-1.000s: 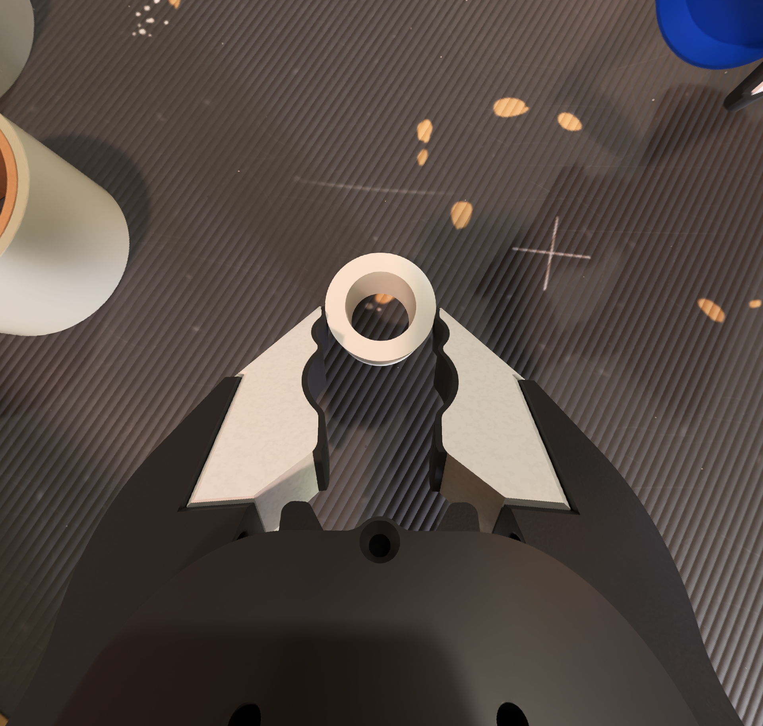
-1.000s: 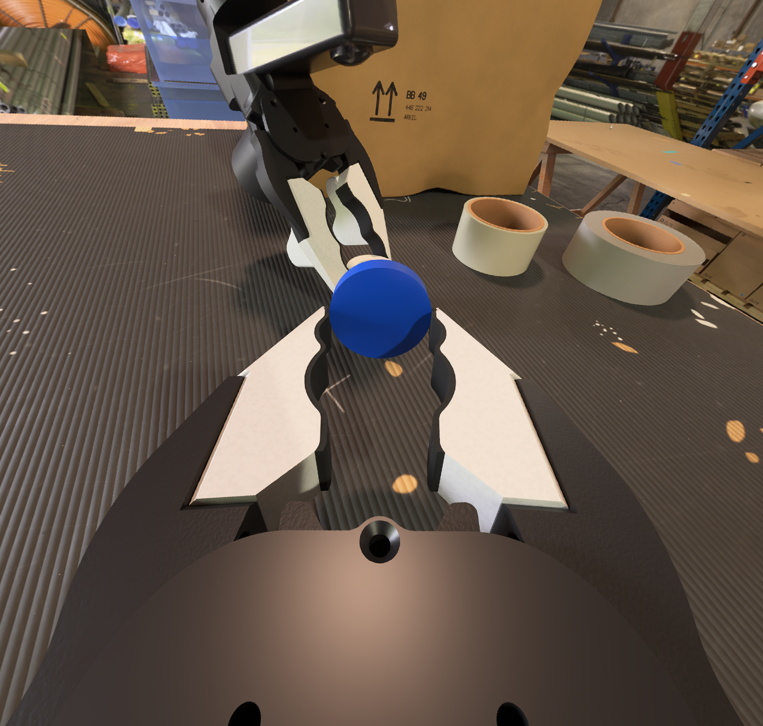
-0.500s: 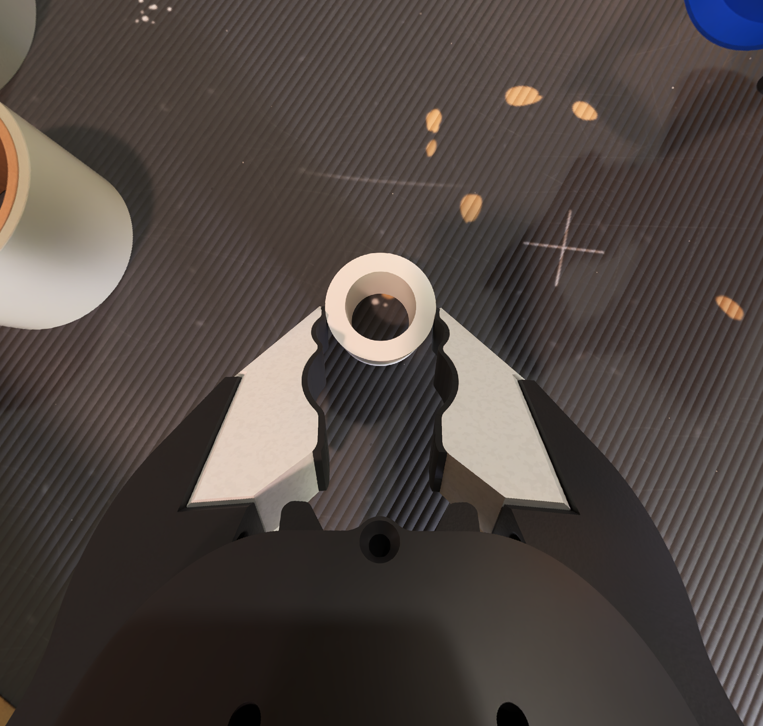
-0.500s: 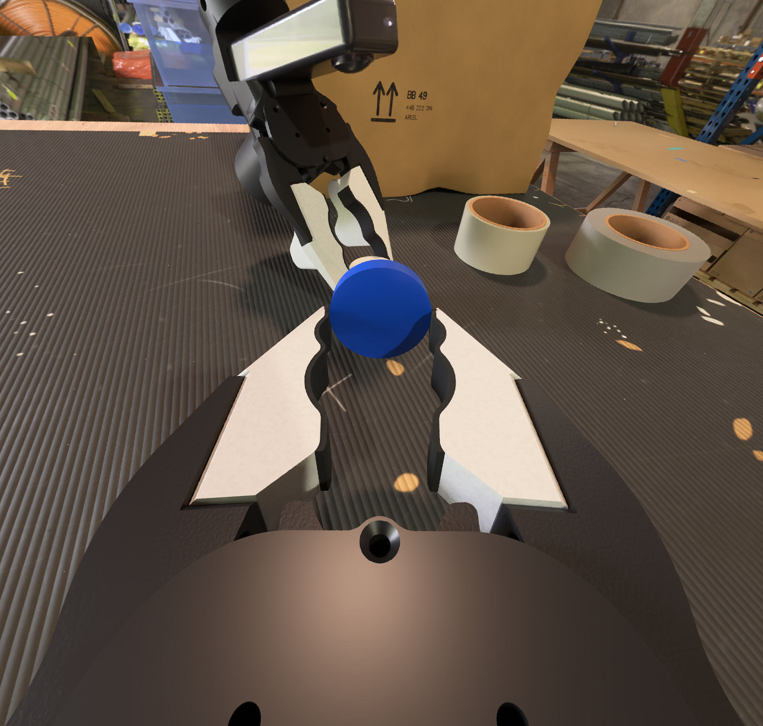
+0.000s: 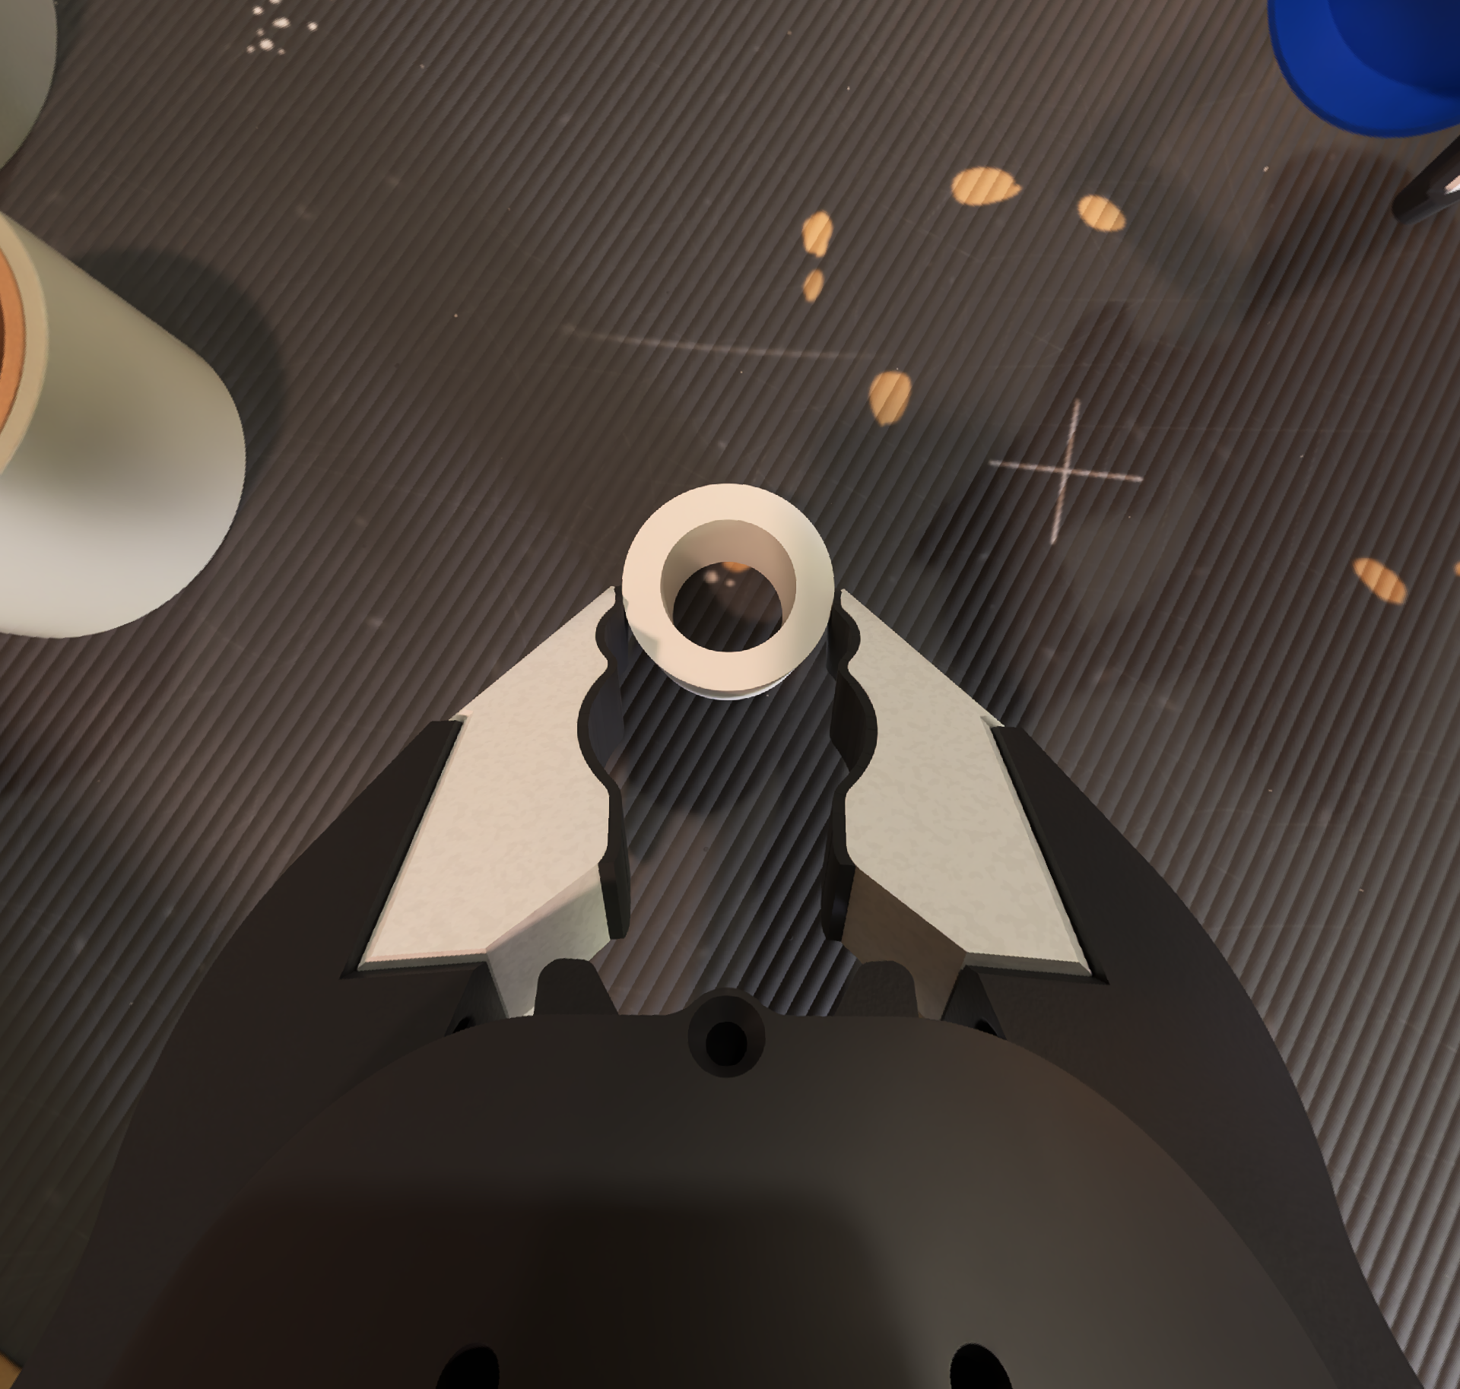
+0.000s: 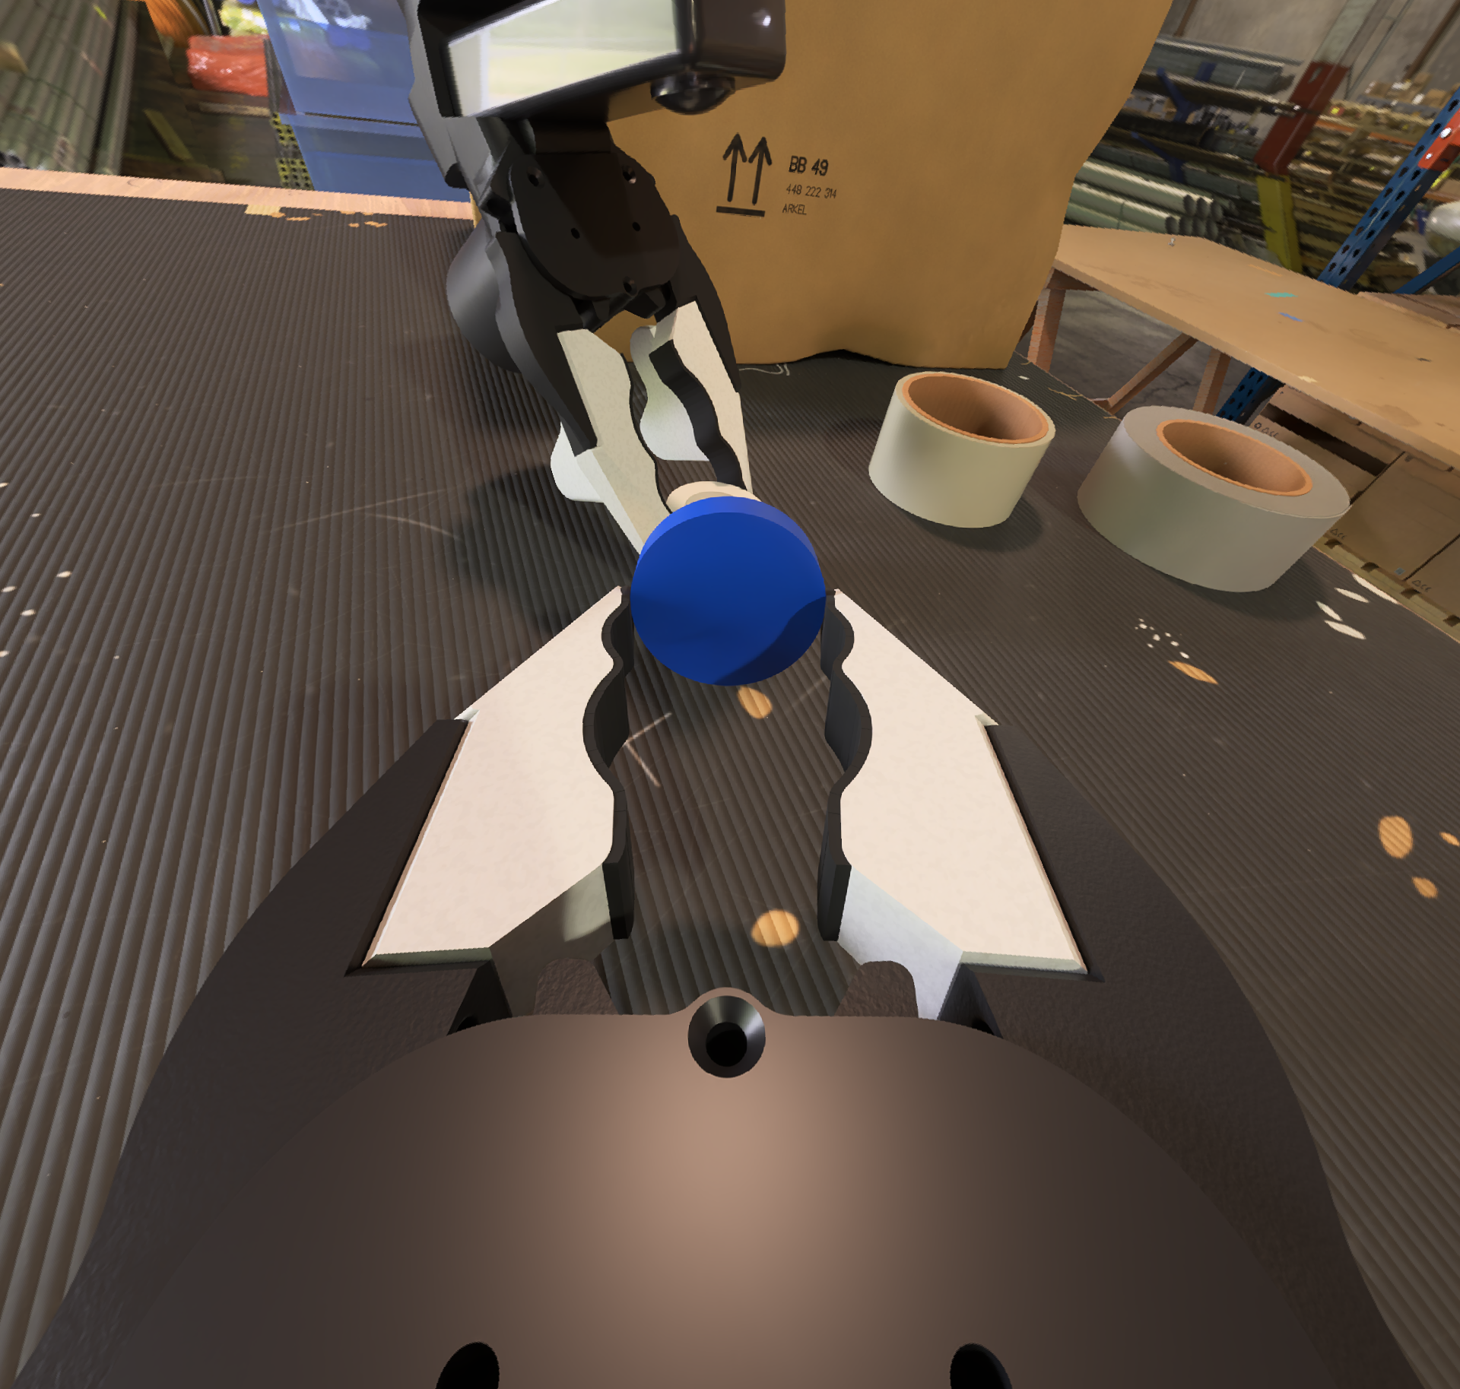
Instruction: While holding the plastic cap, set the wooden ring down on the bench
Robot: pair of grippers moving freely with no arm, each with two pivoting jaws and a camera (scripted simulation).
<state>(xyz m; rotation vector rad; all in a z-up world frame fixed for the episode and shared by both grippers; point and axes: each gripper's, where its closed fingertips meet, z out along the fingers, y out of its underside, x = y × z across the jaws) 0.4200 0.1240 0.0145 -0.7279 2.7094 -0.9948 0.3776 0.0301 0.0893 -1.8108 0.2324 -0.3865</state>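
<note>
My left gripper is shut on the pale wooden ring, pointing down and holding it a little above the dark ribbed bench mat; the ring's shadow falls on the mat below. My right gripper is shut on the blue plastic cap, held above the mat. In the right wrist view the left gripper hangs just behind the cap, with the ring peeking over the cap's top. The cap shows at the top right of the left wrist view.
Two rolls of tape stand on the mat to the right, and one shows left of the ring. A large cardboard box stands behind them. A chalk cross marks the mat right of the ring.
The left gripper has drifted only slightly over the mat and back. Both grips are unchanged, and the right gripper has hardly moved.
</note>
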